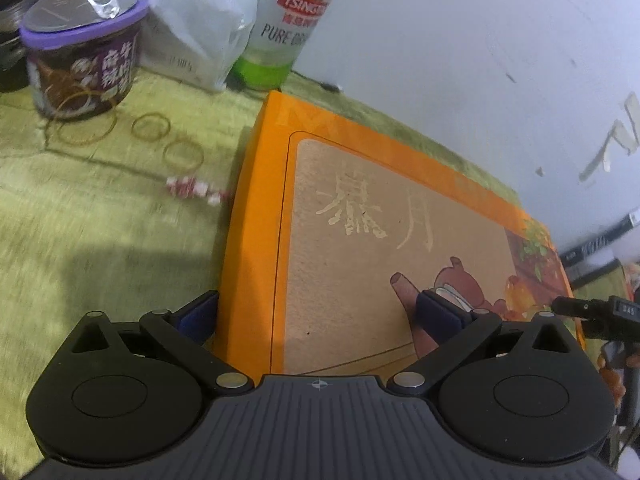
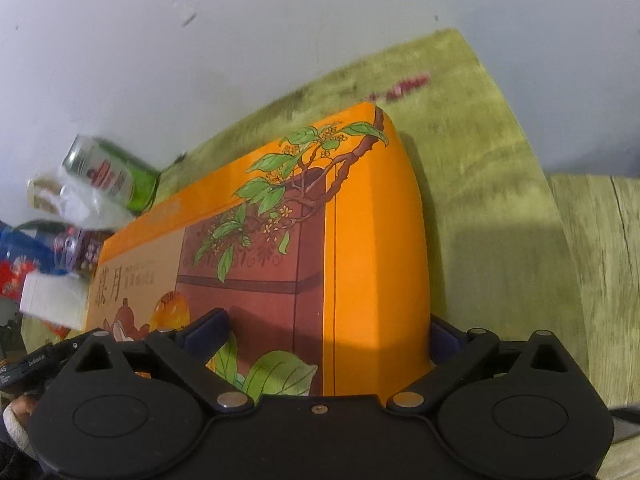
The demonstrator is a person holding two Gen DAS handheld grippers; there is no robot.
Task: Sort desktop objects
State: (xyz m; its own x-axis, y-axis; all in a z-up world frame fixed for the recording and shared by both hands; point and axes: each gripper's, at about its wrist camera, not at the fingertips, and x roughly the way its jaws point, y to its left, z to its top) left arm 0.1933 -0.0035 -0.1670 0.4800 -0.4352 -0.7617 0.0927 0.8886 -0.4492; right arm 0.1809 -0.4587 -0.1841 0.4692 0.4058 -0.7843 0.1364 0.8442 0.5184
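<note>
a: where's the flat orange cardboard gift box (image 1: 360,216)?

b: lying on the green-clothed surface (image 1: 100,220) by the wall. both the left gripper (image 1: 320,312) and the right gripper (image 2: 330,332) have fingers spread wide, each straddling one end, nothing gripped.

a: handling?

b: probably stiff, smooth-skinned, maybe slippery; take it by the side edges, both ends together.

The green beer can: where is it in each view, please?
Left wrist view: the green beer can stands at the top centre, behind the orange box.
Right wrist view: the can is at the middle left, beyond the box's far end.
Shared landmark: the orange box.
</note>
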